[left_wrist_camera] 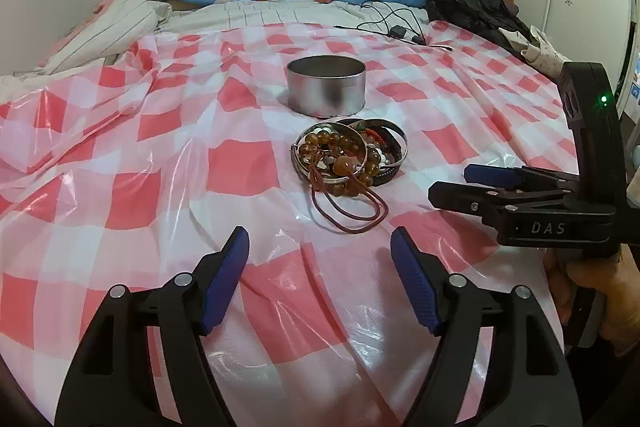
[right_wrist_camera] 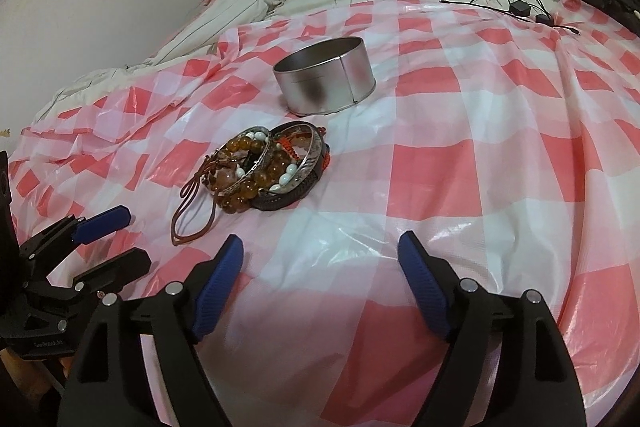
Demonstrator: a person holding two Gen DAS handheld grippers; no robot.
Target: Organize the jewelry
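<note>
We see the jewelry pile (left_wrist_camera: 348, 159) (amber beads, silver bangles, brown cord) on the checked plastic sheet (left_wrist_camera: 120, 163), round tin (left_wrist_camera: 326, 85) just beyond at 12 o'clock. Left gripper (left_wrist_camera: 320, 275) and right gripper (right_wrist_camera: 320, 283) both gape, holding nothing.

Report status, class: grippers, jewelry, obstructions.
Left gripper and right gripper open, empty. Jewelry pile on checkered sheet, beside open tin. Nothing in the way.

I see bare checked sheet (left_wrist_camera: 132, 187) ahead of both tongs; only the jewelry pile (left_wrist_camera: 344, 159) and tin (left_wrist_camera: 326, 85) block the middle.
</note>
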